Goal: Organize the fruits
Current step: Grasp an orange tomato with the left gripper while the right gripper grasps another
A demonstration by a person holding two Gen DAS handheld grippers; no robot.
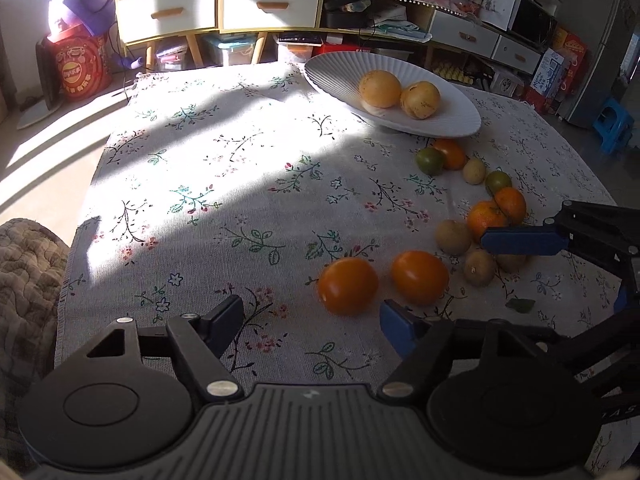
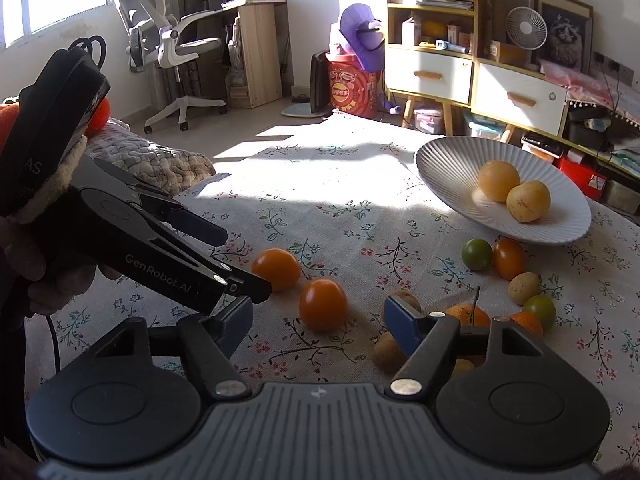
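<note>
- Left gripper (image 1: 312, 314): black housing with ribbed grey top, blue pads; tilted down over the cloth, jaws apart, nothing pressed between them. An orange round fruit (image 1: 348, 286) lies just beyond the gap, a second orange fruit (image 1: 420, 277) just to its right.
- Right gripper (image 2: 318, 318): same build, angled down, jaws apart and empty. One orange fruit (image 2: 323, 304) sits just past the gap. In the left wrist view its blue finger (image 1: 520, 240) points left, level with the fruit cluster.
- Hand (image 2: 60, 284): wraps the left gripper's handle, with a fleecy cuff above it.
- Kiwis (image 1: 453, 237): brown, dull-skinned, oval; several lie among the loose fruit, long axes variously turned.
- Tangerines (image 1: 486, 218): two, orange, touching each other.
- Green round fruits (image 1: 430, 161): two in the loose row below the dish.
- Dish (image 1: 332, 68): white, ribbed, oval, long axis running from near right to far left; holds two pale yellow round fruits (image 1: 379, 89) touching each other.
- Tablecloth (image 1: 224, 184): woven, pale, floral print, partly sunlit.
</note>
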